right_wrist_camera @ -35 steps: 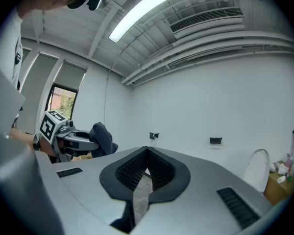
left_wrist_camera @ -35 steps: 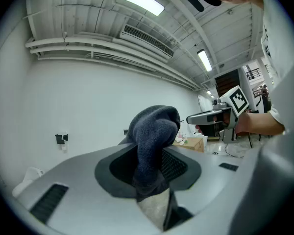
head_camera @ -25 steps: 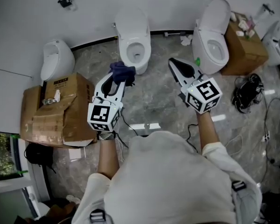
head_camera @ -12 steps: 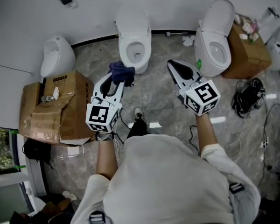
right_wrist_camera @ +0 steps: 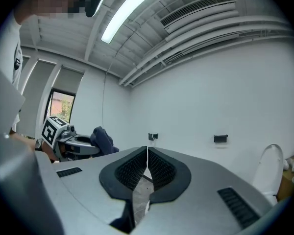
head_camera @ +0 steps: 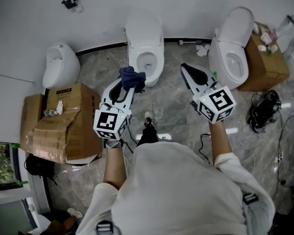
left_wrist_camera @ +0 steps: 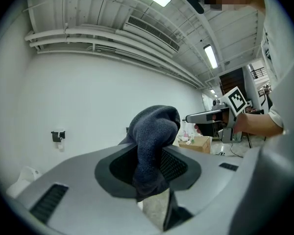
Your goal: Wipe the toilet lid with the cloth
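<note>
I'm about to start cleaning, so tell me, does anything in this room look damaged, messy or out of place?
Yes. The big brown cardboard box left of the person is crushed, its top flaps caved in, and crumpled white paper lies on the grey marble floor by the wall.

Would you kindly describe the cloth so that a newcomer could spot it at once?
Against the white wall, find the toilet nearest the urinal. Just in front of that toilet is the left gripper, and the cloth is the dark blue bundle clamped in its jaws. The right gripper beside it is shut with nothing in it.
</note>
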